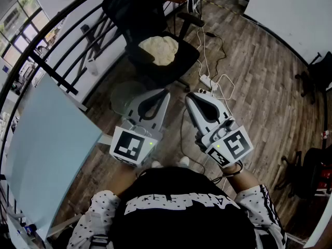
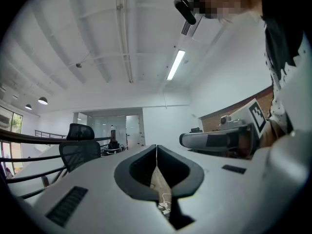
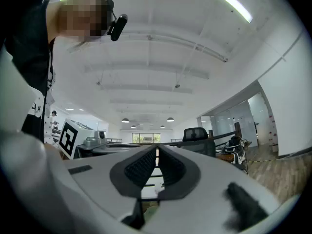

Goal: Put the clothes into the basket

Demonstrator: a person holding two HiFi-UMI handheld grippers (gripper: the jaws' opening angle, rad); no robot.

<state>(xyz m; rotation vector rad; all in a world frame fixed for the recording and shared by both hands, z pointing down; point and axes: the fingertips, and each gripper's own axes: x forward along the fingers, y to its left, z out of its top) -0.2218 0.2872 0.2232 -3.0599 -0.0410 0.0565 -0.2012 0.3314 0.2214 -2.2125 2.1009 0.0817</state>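
A cream-coloured cloth (image 1: 158,50) lies bunched on the seat of a black office chair (image 1: 171,66). On the floor beside the chair stands a pale round basket-like container (image 1: 124,97), partly hidden by my left gripper. Both grippers are held level in front of the person's chest, side by side. The left gripper (image 1: 165,92) (image 2: 156,148) is shut, its jaws meeting with nothing between them. The right gripper (image 1: 189,95) (image 3: 157,150) is likewise shut and empty. Both stop short of the chair and touch nothing.
A light-blue tabletop (image 1: 46,149) fills the left side. A black railing (image 1: 57,40) runs behind it. A white power strip (image 1: 206,81) and cables lie on the wooden floor right of the chair. More dark chairs (image 1: 316,175) stand at the right edge.
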